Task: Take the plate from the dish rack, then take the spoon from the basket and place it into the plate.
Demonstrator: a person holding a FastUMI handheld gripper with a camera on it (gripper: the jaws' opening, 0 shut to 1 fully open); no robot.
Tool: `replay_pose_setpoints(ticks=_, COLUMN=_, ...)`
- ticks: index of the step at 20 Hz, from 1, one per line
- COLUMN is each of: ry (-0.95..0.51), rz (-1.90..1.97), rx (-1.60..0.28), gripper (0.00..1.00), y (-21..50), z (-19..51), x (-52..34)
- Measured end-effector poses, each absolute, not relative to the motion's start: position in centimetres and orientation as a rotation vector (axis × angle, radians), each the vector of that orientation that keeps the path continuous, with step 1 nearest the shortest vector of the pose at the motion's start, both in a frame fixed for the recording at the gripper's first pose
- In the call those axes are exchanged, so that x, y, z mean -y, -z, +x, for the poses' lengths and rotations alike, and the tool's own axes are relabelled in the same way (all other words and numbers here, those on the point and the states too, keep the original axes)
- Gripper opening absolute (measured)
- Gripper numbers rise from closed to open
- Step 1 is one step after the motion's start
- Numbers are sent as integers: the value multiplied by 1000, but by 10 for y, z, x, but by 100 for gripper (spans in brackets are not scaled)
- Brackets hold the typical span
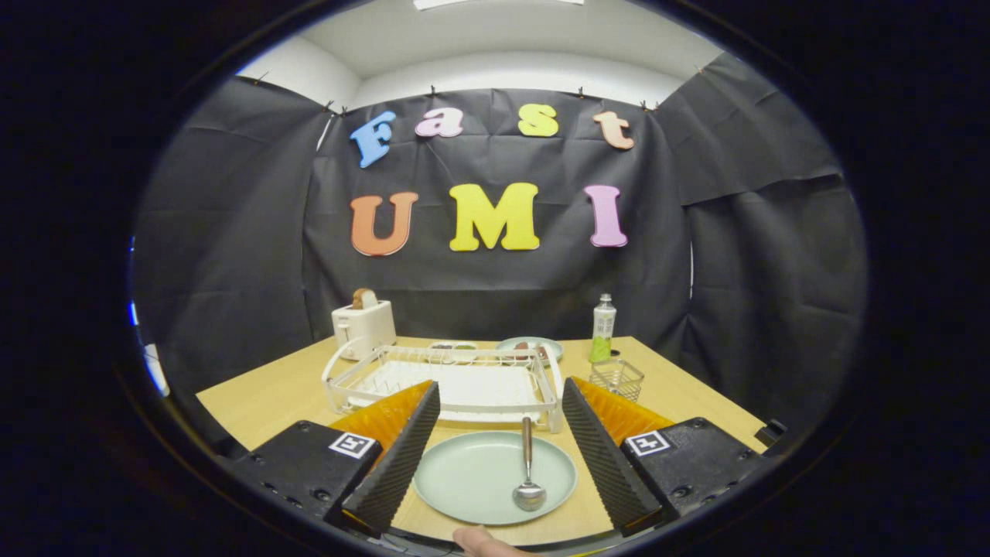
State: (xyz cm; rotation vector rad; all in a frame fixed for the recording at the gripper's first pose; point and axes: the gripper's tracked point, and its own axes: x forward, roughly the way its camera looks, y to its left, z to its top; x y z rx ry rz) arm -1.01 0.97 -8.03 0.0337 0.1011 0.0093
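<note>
A pale green plate [479,480] lies flat on the wooden table [271,394], between my two fingers. A metal spoon [527,472] rests in the plate, bowl toward me and handle pointing at the dish rack. The white dish rack [445,379] stands just beyond the plate. A small wire basket [616,377] sits to the right of the rack. My gripper [503,449] hovers over the plate, open, with its fingers [402,449] wide apart and touching nothing.
A white toaster [363,326] with bread in it stands behind the rack on the left. A second green plate [534,348] with food and a green bottle [602,329] stand at the back. A fingertip [483,541] shows below the plate.
</note>
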Motion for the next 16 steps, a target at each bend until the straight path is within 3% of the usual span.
replay_pose_setpoints(ticks=16, ry=-1, rz=31, rx=-85, gripper=100, y=74, z=-18, x=-3)
